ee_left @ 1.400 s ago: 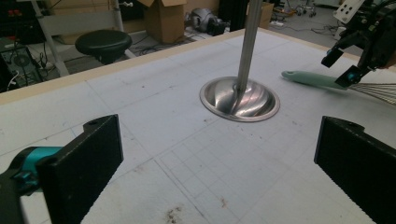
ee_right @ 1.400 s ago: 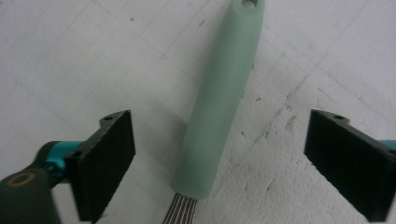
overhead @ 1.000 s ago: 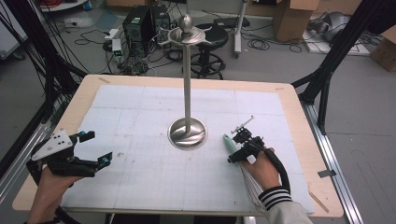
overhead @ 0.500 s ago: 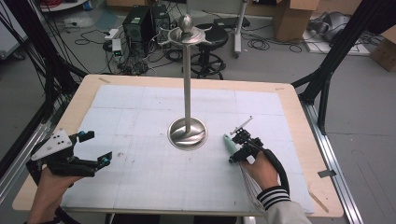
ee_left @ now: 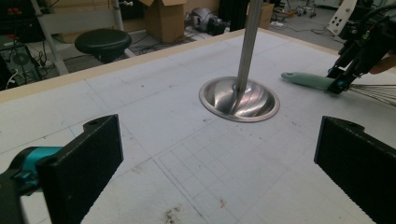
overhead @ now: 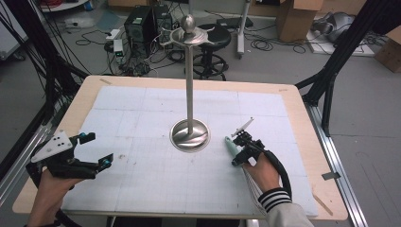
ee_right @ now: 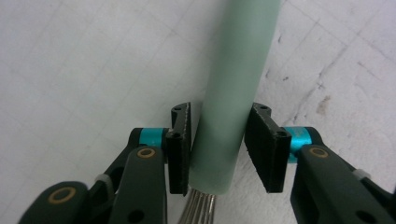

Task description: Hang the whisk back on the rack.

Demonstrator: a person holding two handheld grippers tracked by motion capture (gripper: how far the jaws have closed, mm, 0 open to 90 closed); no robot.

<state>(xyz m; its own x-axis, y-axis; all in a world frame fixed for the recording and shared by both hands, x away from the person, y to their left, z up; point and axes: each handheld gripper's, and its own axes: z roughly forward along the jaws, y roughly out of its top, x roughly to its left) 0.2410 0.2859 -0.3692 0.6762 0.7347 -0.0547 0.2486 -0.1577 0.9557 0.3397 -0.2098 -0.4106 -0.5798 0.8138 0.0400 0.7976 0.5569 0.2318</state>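
The right hand-held gripper (ee_right: 217, 147) has its jaws around the whisk (ee_right: 233, 79) handle, near the wire end; whether they pinch it tight, I cannot tell. If the hold is loose, the smooth round handle could slip or roll. The whisk is pale green with thin metal wires, lying on the worktop (overhead: 142, 109) just right of the tall metal stand (overhead: 189, 135). The left hand-held gripper (overhead: 97, 151) is spread wide, holding nothing
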